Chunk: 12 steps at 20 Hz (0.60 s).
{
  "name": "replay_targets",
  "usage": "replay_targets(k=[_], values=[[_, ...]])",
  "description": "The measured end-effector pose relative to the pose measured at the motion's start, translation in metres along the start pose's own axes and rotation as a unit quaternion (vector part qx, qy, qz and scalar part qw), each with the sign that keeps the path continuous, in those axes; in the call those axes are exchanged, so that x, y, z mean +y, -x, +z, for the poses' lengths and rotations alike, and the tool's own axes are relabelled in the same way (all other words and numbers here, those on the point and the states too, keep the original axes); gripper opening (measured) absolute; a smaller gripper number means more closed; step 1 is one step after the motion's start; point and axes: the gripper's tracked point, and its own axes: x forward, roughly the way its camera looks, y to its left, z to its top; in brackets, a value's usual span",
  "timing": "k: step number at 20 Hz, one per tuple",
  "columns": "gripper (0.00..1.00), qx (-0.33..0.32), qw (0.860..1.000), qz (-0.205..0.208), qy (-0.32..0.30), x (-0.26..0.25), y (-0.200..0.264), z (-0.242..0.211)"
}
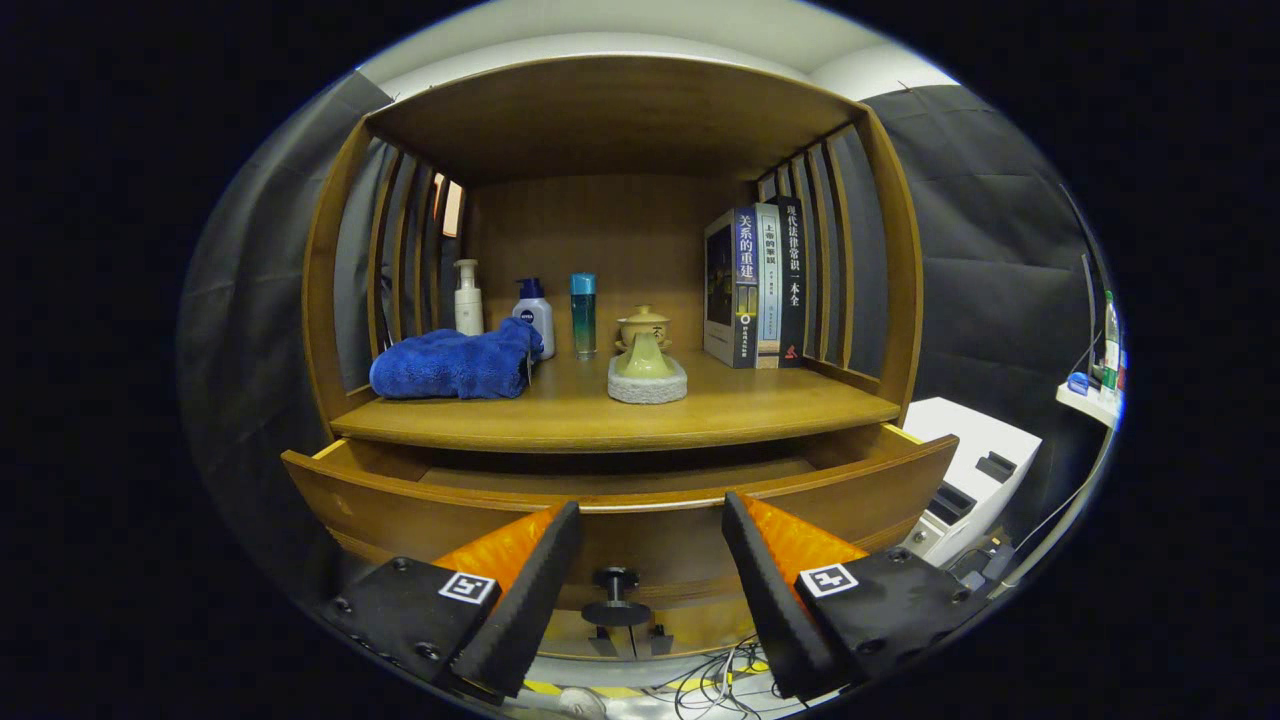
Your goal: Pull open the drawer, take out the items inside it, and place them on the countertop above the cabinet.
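Drawer (620, 500) standing pulled open just ahead of the gripper (650, 520), fingers spreading wide apart and gripping nothing, drawer knob (616, 580) sitting between them, countertop (620, 415) above carrying a blue towel (455, 365), three bottles (533, 312), a tea set (646, 360) and books (755, 288).

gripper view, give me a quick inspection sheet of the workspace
surface: wooden countertop above the drawer, bare at the front
job's things: drawer pulled open; its contents cannot be seen from here; drawer knob between the fingers
clutter: blue towel, three bottles, lidded teacup, holder on a stone base, books
grippers: gripper open, holding nothing, fingers either side of the knob
cables: loose wires on the floor below
surroundings: white box beside the cabinet, small shelf
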Motion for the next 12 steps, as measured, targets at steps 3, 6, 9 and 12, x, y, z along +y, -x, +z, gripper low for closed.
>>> replay_targets(k=[3, 6, 9, 12], values=[[0.95, 0.002, 1.000, 0.002, -0.004, 0.000, -0.008, 0.001], [0.95, 0.003, 1.000, 0.001, -0.002, 0.001, -0.014, 0.003], [0.95, 0.004, 1.000, -0.002, -0.001, 0.001, -0.022, 0.005], [0.95, 0.006, 1.000, -0.002, -0.002, 0.002, -0.033, 0.007]])
